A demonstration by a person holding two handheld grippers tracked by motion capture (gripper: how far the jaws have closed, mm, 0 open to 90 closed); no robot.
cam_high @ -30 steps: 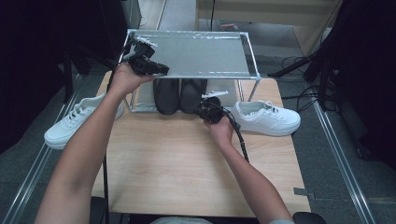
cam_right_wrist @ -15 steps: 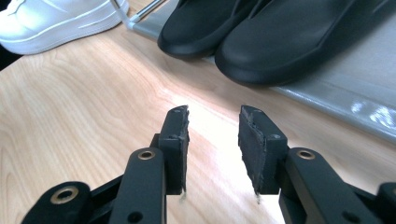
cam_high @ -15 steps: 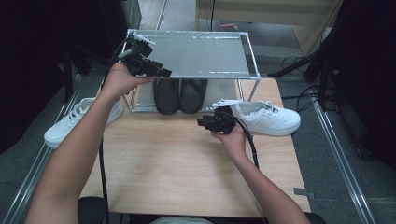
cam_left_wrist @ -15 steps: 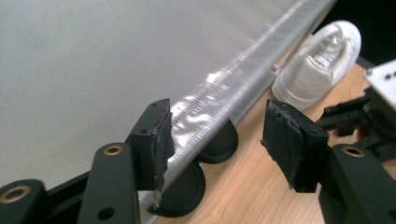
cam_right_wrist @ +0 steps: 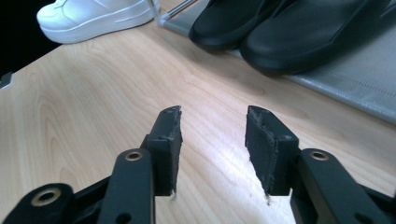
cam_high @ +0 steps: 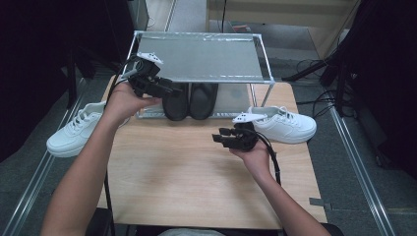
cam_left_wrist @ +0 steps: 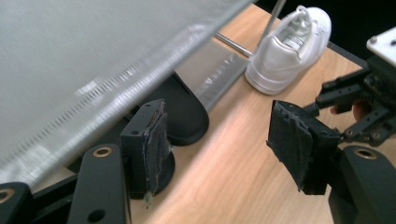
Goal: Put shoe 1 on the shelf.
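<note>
Black shoes (cam_high: 191, 101) are seen at centre on the rack's lower shelf (cam_high: 236, 101); both tools, left (cam_high: 169, 91) and right (cam_high: 219, 138), have just been opened and nothing is held.

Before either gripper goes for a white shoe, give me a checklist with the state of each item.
1. Left gripper empty, jaws just opened: ok.
2. Right gripper empty, jaws just opened: ok.
3. Black shoes side by side on the rack's lower shelf: ok.
4. Right white shoe upright on the table: ok.
5. Left white shoe fully on the table: not ok, it overhangs the left edge.
</note>
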